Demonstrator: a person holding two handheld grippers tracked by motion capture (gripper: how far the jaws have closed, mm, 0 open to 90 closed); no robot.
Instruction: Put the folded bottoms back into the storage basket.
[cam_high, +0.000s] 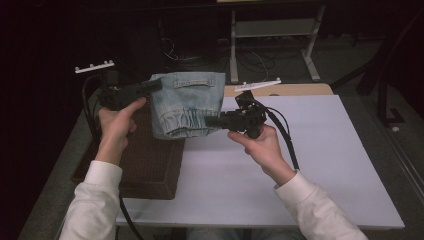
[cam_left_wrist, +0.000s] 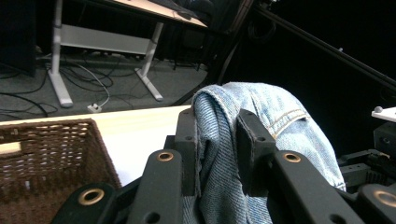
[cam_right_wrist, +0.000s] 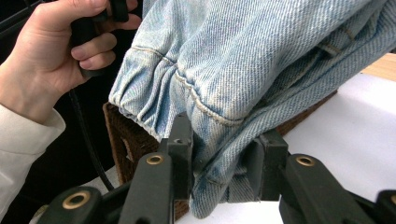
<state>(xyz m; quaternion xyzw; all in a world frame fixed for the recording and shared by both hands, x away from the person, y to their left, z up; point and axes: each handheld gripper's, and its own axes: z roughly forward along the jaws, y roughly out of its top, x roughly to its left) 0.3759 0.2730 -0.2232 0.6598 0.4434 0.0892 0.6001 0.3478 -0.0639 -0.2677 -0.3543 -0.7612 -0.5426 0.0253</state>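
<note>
The person holds a folded piece of light blue denim up off the table, stretched between the two claws. The left gripper pinches the garment's upper left edge, and the right gripper clamps the lower right corner by the gathered cuff. The denim hangs above the near edge of a brown wicker basket that sits at the table's left side.

From above, the jaws are small and dark against the cloth. The left gripper view settles it: both black pads press a thick fold of denim between them, with the basket below to the left and desk legs and floor cables beyond. The right gripper view shows its own pads closed on a bunched hem with its stitched seam and elastic gathers, detail that is lost from above, and also the person's left hand wrapped round the other handle.

No label, brand or writing can be read on the denim or anything else.
</note>
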